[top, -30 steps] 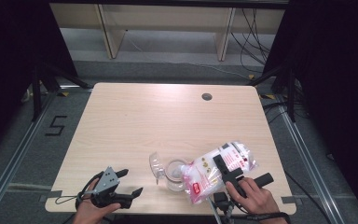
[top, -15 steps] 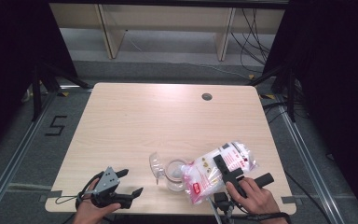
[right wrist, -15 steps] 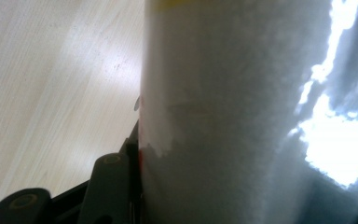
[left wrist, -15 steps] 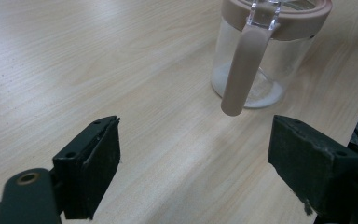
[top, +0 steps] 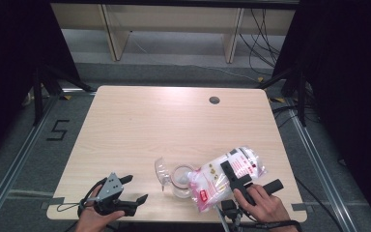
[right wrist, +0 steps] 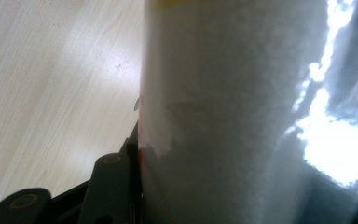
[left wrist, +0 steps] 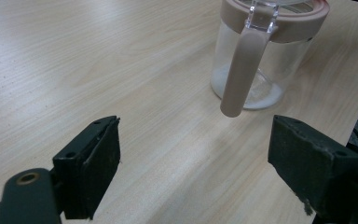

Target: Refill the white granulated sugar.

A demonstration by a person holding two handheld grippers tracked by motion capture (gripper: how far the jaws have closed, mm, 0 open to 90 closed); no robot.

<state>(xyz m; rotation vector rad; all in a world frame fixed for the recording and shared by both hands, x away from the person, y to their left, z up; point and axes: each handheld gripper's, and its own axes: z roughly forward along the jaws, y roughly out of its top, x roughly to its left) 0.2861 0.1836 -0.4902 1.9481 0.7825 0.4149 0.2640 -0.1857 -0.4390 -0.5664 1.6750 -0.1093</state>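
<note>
A clear jar [top: 181,180] with a pinkish-brown rim stands near the table's front edge, its clear lid [top: 162,170] flipped open to the left. A clear bag of white grains [top: 222,175] with red print lies tilted, its lower end at the jar's mouth. My right gripper [top: 252,180] is shut on the bag's upper end; in the right gripper view the bag [right wrist: 233,116] presses against one black jaw. My left gripper [top: 134,188] stands open at the front left, apart from the jar. Ahead of its empty jaws stands the jar [left wrist: 279,70] with its handle [left wrist: 244,70] and a little white at the bottom.
The wooden table [top: 174,121] has a round cable hole [top: 214,100] at the back right. Pale shelving [top: 174,19] stands beyond the far edge, and dark curtains hang on both sides. A tape mark [top: 58,130] lies on the floor to the left.
</note>
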